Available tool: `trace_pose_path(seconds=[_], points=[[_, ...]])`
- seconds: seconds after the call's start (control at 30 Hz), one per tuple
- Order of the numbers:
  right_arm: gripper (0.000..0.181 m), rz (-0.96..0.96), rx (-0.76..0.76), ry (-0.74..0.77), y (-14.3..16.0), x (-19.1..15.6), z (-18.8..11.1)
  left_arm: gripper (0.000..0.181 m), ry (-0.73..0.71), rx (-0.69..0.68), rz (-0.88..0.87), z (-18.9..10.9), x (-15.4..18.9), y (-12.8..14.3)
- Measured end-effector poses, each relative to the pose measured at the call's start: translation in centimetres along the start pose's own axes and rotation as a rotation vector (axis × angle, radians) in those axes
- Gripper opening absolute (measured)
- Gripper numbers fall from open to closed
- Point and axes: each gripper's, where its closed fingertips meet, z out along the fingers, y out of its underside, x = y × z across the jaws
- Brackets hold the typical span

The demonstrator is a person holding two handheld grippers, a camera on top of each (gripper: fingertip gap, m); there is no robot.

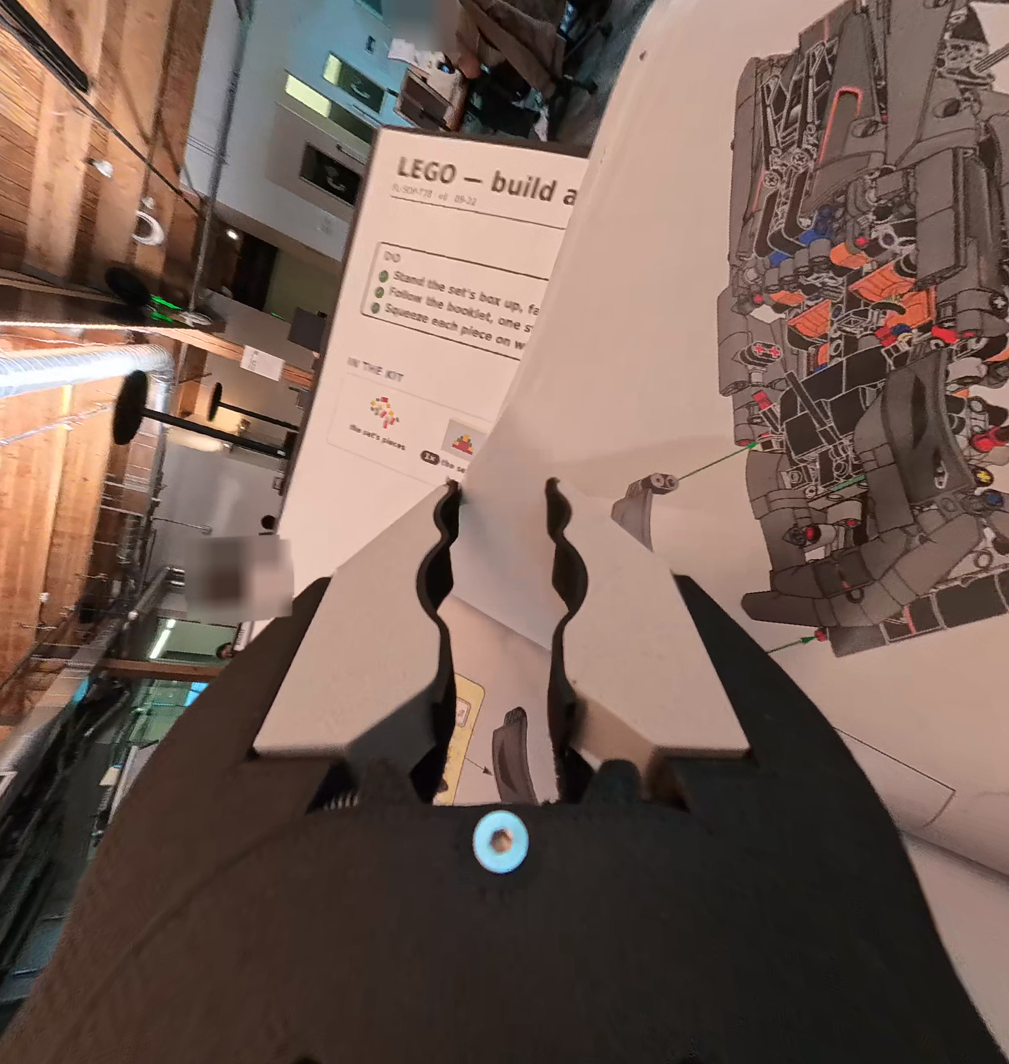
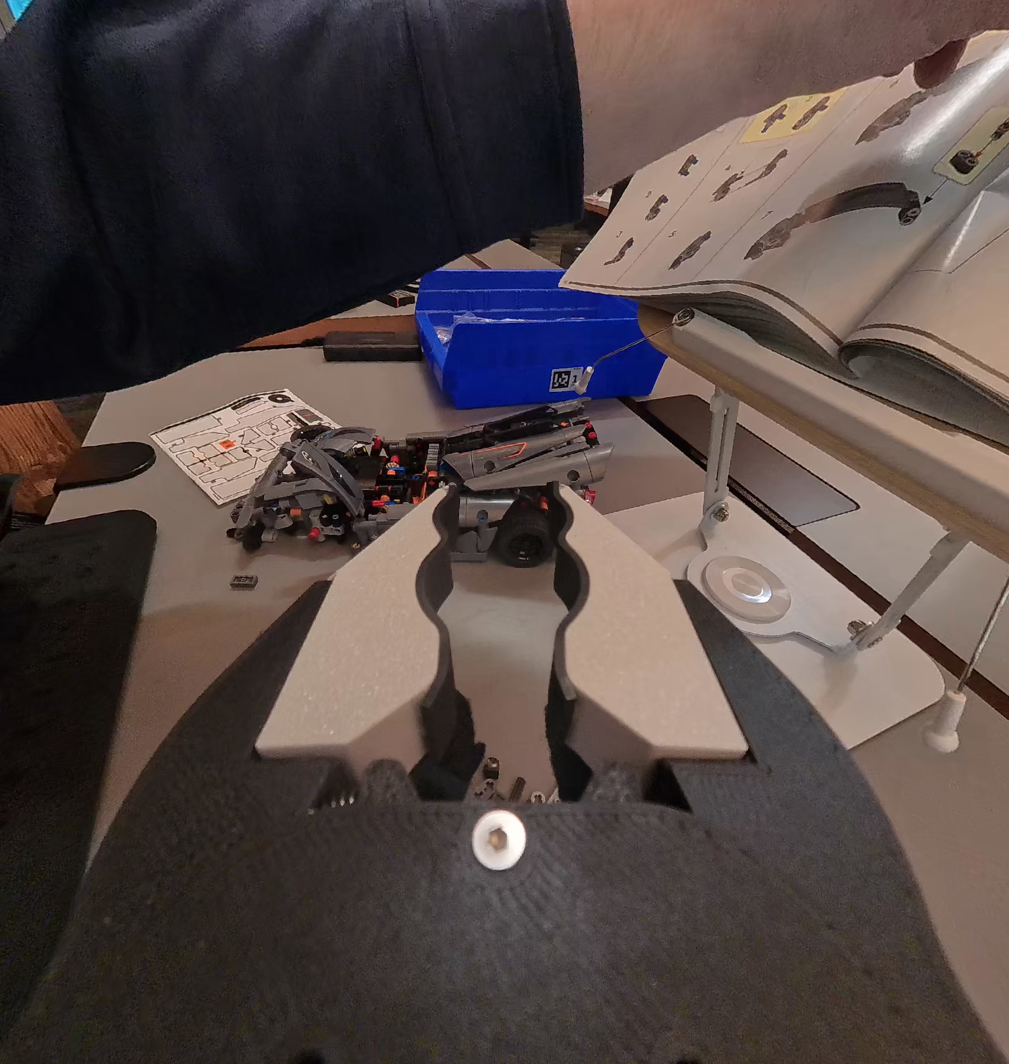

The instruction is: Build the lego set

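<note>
- Grey tabletop (image 2: 162, 553): a half-built grey-and-orange brick car (image 2: 416, 478) sits near a blue plastic bin (image 2: 525, 357).
- Left gripper (image 1: 502, 489): fingers apart around a white booklet page (image 1: 634, 374).
- Right gripper (image 2: 502, 495): apart, empty.

Part-built grey lego car (image 2: 427, 483) with orange accents lies mid-table. Instruction booklet (image 2: 825, 230) open on tilted stand at right edge.

Wood-plank wall (image 1: 41, 518), silver duct (image 1: 58, 371), grey table (image 2: 375, 374).
</note>
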Motion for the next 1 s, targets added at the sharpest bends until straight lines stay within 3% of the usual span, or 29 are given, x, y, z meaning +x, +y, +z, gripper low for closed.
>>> trace_pose_path(seconds=[0.07,0.43,0.73,1.0], points=[[0.028,-0.002,-0.001,0.0,0.0,0.0,0.0,0.016,-0.03,0.019,0.009,-0.2,-0.4,-0.1],[0.028,0.0,-0.002,0.003,0.1,0.1,0.0,0.001,-0.029,0.039,-0.025,-0.4,-1.0,0.4],[0.029,0.0,-0.002,0.003,0.1,0.1,0.0,0.0,-0.009,0.091,-0.101,-1.1,-1.4,0.4],[0.028,0.003,0.001,0.004,0.0,0.2,-0.1,0.0,0.045,0.152,-0.281,-2.2,-2.3,1.1]])
